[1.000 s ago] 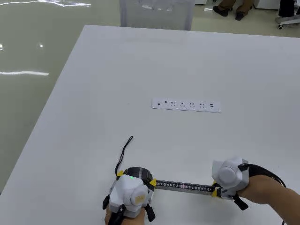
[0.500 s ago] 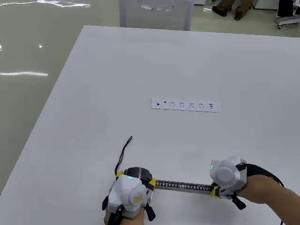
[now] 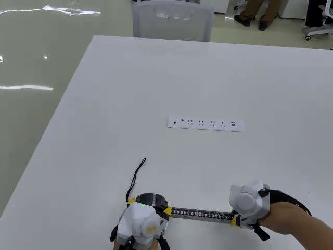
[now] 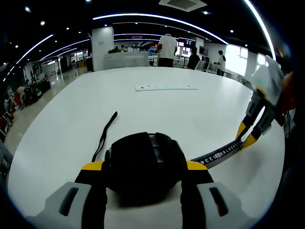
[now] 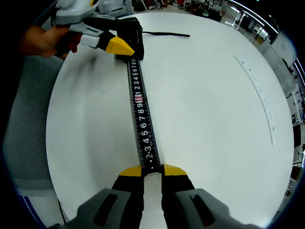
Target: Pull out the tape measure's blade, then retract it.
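Note:
A black tape measure [image 3: 151, 200] lies near the front edge of the white table [image 3: 156, 78]; its black wrist strap [image 3: 136, 176] trails away from me. My left gripper [image 3: 150, 205] is shut on the case [image 4: 143, 152], one yellow-tipped jaw on each side. The numbered blade [image 3: 200, 213] runs flat along the table to the right, and my right gripper [image 3: 235, 219] is shut on its end. In the right gripper view the blade [image 5: 141, 114] stretches from the yellow tips [image 5: 152, 171] up to the case [image 5: 132, 31]. In the left gripper view the right gripper [image 4: 251, 133] holds the blade [image 4: 219, 153].
A white power strip [image 3: 205, 124] lies flat mid-table, well beyond the tape. A grey chair [image 3: 171, 18] stands at the far edge. The table's left edge [image 3: 57, 120] drops to a shiny floor. People stand far behind.
My right gripper has slid a little left toward the case, so slightly less blade shows. The case and left gripper have stayed put. The head camera has tilted.

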`<state>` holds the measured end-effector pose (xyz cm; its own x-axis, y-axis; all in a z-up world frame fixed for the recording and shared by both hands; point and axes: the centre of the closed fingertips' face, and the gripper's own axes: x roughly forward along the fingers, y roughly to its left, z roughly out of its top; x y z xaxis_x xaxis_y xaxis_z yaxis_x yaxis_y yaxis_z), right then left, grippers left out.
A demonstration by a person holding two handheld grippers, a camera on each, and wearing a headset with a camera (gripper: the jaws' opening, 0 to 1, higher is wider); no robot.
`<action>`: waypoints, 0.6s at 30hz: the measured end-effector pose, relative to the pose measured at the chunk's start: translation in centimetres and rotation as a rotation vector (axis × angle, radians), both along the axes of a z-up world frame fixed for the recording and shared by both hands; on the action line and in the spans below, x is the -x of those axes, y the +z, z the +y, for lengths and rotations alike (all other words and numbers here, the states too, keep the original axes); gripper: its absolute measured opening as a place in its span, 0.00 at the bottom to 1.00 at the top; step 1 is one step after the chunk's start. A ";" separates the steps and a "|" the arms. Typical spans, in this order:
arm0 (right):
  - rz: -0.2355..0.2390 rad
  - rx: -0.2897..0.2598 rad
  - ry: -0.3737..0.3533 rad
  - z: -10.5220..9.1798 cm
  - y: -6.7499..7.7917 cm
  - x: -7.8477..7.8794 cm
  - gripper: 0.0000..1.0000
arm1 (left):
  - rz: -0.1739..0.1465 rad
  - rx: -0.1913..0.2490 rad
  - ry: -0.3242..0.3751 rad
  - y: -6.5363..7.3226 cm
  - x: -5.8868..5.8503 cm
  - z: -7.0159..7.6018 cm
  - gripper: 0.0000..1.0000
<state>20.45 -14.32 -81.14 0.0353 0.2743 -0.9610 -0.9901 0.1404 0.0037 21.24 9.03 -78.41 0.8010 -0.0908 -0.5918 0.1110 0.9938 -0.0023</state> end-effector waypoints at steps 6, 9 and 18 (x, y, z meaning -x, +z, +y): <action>0.001 0.002 0.006 0.2 0.2 0.0 0.12 | 0.004 -0.001 -0.006 0.1 0.1 0.0 0.58; 0.000 0.002 0.006 0.3 0.2 -0.1 0.12 | 0.004 0.000 -0.006 -0.1 0.0 0.0 0.58; -0.001 0.000 0.007 0.7 0.1 -0.3 0.12 | 0.003 0.002 -0.005 0.0 0.1 0.0 0.58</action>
<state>20.76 -13.64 -81.07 0.0341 0.2744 -0.9610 -0.9911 0.1332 0.0028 21.14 8.99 -78.39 0.7987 -0.0960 -0.5941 0.1163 0.9932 -0.0042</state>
